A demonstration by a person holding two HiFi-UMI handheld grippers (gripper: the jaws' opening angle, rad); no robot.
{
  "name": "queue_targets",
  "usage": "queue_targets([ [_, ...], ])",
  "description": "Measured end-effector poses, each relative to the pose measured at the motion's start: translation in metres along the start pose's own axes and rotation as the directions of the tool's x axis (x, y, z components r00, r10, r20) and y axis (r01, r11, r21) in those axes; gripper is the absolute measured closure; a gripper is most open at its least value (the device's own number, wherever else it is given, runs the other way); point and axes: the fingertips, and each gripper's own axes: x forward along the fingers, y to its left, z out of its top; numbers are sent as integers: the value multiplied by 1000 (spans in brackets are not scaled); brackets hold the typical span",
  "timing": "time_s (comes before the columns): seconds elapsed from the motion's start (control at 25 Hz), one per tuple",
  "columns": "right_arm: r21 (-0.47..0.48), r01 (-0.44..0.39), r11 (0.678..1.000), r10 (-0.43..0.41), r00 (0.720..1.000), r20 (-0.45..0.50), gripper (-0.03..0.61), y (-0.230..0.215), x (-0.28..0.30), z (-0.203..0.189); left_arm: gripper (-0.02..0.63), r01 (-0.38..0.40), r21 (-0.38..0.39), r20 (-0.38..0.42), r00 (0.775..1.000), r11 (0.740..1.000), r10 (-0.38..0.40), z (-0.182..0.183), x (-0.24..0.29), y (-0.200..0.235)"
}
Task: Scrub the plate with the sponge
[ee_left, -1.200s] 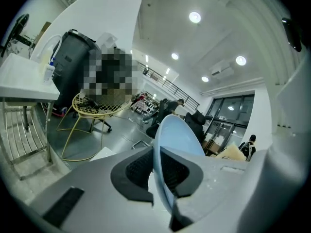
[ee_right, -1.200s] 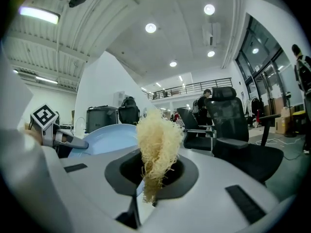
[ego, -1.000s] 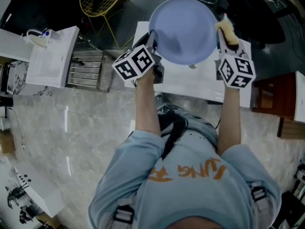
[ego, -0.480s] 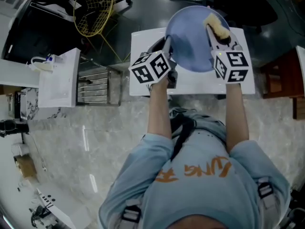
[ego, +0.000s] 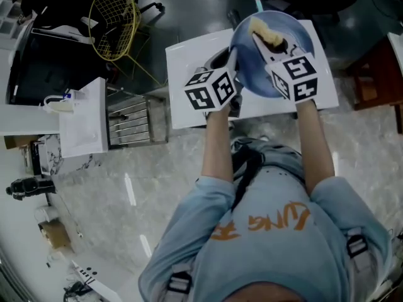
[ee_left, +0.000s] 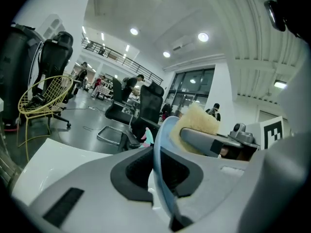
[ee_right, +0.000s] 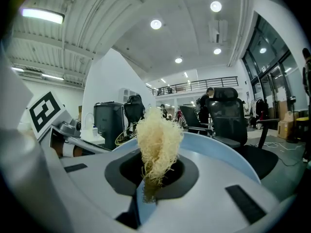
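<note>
Your left gripper has its fingers clenched on the rim of the plate, holding it clear of the bench above the far edge, toward the right corner. I read that as a brace so the face can take pressure without sliding. On your right gripper the fingers are clamped on the sponge, with the tuft ahead of the tips so fibre rather than plastic meets the plate. The head view gives the layout: sponge on the plate's far-left part, a gripper on either side. The left gripper view adds that the plate stands nearly edge-on, with the sponge right at its face. The right gripper view shows the rim curving behind the sponge. I can't confirm firm contact.
</note>
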Motion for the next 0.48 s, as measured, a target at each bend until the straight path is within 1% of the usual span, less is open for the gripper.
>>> queue_targets([
  [0.2, 39, 22, 999, -20, 999, -39, 545, -13, -5, -19, 592, 44, 40, -64, 997, 998, -41, -14, 11, -16],
  [0.36, 66, 48, 997, -45, 998, -49, 545, -27, -11, -34, 592, 66, 112, -113, 992, 992, -53, -31, 20, -28],
  [0.48, 86, 77, 993, -72, 996, -52, 545, -40, -13, -44, 589, 80, 147, -142, 988, 986, -59, -37, 25, -31],
])
